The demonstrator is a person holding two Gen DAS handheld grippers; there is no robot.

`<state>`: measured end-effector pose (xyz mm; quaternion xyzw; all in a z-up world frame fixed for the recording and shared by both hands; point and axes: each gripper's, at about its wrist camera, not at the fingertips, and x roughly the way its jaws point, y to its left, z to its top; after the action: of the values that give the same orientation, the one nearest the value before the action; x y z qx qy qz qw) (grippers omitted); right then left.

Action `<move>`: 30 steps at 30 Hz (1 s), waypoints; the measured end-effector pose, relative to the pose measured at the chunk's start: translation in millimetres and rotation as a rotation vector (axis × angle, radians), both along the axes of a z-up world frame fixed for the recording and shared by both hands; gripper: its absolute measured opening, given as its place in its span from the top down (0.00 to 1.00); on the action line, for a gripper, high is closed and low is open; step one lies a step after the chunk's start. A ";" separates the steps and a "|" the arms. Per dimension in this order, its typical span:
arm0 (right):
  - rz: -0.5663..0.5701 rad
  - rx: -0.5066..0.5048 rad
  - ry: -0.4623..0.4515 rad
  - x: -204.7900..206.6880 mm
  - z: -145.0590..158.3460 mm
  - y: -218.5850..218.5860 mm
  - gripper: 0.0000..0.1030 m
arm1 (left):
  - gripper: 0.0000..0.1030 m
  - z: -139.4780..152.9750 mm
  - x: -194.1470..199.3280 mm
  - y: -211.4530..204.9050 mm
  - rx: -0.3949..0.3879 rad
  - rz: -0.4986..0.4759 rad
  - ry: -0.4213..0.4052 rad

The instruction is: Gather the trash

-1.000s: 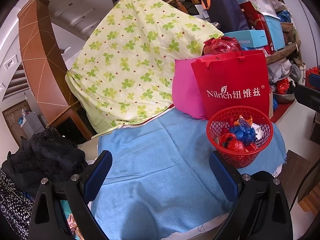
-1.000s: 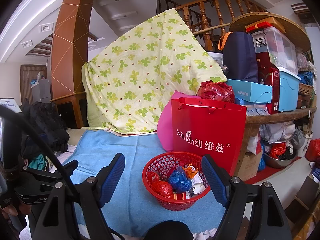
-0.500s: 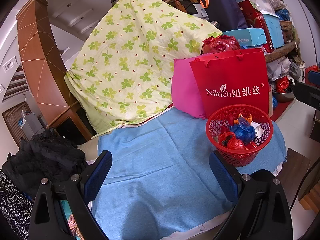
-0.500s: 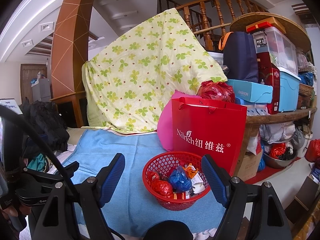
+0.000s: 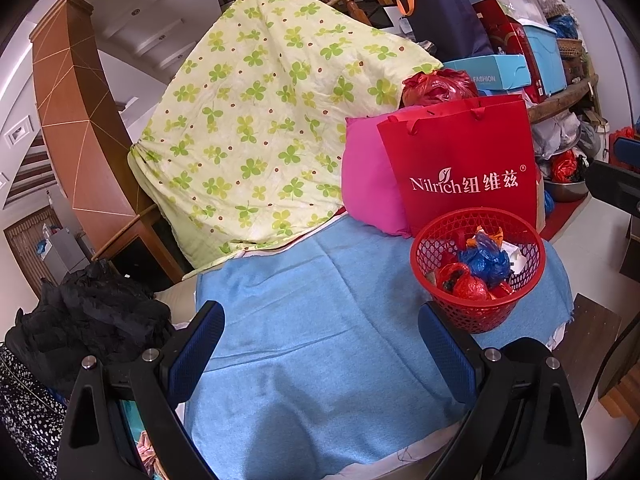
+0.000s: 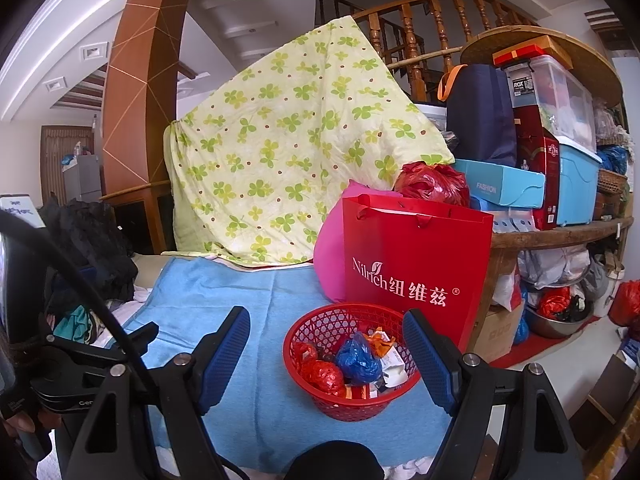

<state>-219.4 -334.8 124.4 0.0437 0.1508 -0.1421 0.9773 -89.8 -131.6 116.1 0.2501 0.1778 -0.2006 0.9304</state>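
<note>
Trash fills the red basket (image 5: 478, 308), which stands on the blue cloth (image 5: 304, 344) at its right side, just in front of the red paper bag (image 5: 460, 160); inside lie a crumpled blue plastic bag (image 5: 484, 260), red plastic bags (image 5: 464, 286) and some white and orange wrappers (image 6: 390, 354); the paper bag stands upright, with a pink cushion (image 5: 366, 184) beside and partly behind it; a yellow-green clover-print quilt (image 5: 272, 128) is draped at the back over the far edge of the cloth; a heap of black clothing (image 5: 88, 320) lies off the cloth's left edge. Left claw (image 5: 320, 344) hovers above the bare cloth, its blue pads spread wide and holding nothing; the basket sits just beyond its right finger. Right claw (image 6: 326, 352) is likewise spread wide and empty; from its own camera the basket (image 6: 352, 360) appears between its two fingers, near the pads but not gripped.
</note>
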 end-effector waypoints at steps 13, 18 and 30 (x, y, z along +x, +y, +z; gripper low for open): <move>-0.004 0.007 0.001 -1.6 -1.2 -5.7 0.21 | 0.06 -1.9 -1.1 -0.4 0.006 -0.004 -0.001; -0.002 0.002 0.005 -0.8 -1.1 -5.8 0.21 | 0.06 -0.9 -0.4 -2.4 0.008 -0.003 -0.001; -0.003 0.003 0.012 0.2 -5.3 -13.1 0.21 | 0.06 -6.7 -1.0 0.3 0.013 -0.008 0.003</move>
<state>-219.2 -347.8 119.0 0.0447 0.1571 -0.1434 0.9761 -90.8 -131.4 109.4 0.2567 0.1798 -0.2033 0.9276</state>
